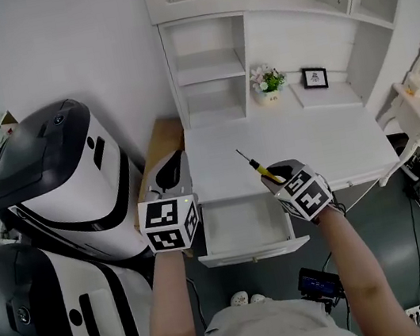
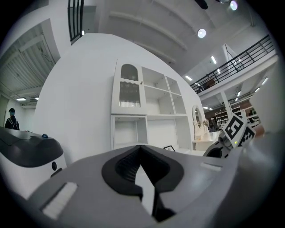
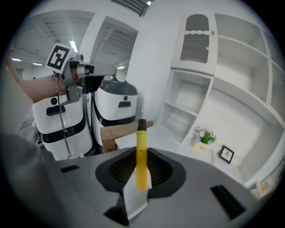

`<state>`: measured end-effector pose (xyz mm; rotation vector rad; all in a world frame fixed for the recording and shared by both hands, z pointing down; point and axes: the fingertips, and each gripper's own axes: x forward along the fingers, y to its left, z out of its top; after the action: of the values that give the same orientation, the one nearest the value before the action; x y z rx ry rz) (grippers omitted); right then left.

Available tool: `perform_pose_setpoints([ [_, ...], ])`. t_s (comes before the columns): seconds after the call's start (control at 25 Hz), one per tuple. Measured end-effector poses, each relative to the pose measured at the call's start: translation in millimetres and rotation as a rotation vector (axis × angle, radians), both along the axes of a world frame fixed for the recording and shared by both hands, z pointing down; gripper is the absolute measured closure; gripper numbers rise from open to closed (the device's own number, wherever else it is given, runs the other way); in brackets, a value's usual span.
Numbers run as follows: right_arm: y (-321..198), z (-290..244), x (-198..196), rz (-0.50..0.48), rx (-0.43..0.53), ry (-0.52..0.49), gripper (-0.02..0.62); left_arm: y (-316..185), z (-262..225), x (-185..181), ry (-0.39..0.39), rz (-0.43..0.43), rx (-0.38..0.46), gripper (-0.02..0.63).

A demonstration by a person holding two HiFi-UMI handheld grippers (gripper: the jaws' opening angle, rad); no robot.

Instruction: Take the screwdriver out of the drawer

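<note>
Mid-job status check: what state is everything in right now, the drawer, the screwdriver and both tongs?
Drawer: pulled open, nothing visible inside.
Screwdriver: out of the drawer, held above the desk.
Right tongs: shut on the screwdriver's yellow handle.
Left tongs: shut, nothing between them.

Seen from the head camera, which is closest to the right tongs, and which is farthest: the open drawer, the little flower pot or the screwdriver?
1. screwdriver: gripped in the right tongs themselves.
2. open drawer: just below and left, at the front of the desk.
3. flower pot: far back on the desk, against the wall.
</note>
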<state>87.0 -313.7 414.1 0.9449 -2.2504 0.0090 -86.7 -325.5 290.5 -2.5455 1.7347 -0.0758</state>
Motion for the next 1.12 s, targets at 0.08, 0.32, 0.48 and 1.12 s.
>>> perform_pose_setpoints([
  [0.08,-1.3,-14.7,1.6,0.017,0.034,-0.027,0.509,0.4,-7.8,0.9,0.000,0.001,0.017,0.603],
  [0.32,-2.9,-59.5,2.3,0.055,0.136,-0.111,0.509,3.3,-27.0,0.9,0.004,0.002,0.061,0.603],
  [0.48,-4.0,-88.9,5.3,0.084,0.204,-0.167,0.509,4.2,-40.0,1.6,0.011,0.003,0.088,0.603],
  [1.12,6.7,-198.4,47.8,0.242,0.481,-0.372,0.509,7.5,-83.6,-6.1,0.018,-0.008,0.206,0.603],
])
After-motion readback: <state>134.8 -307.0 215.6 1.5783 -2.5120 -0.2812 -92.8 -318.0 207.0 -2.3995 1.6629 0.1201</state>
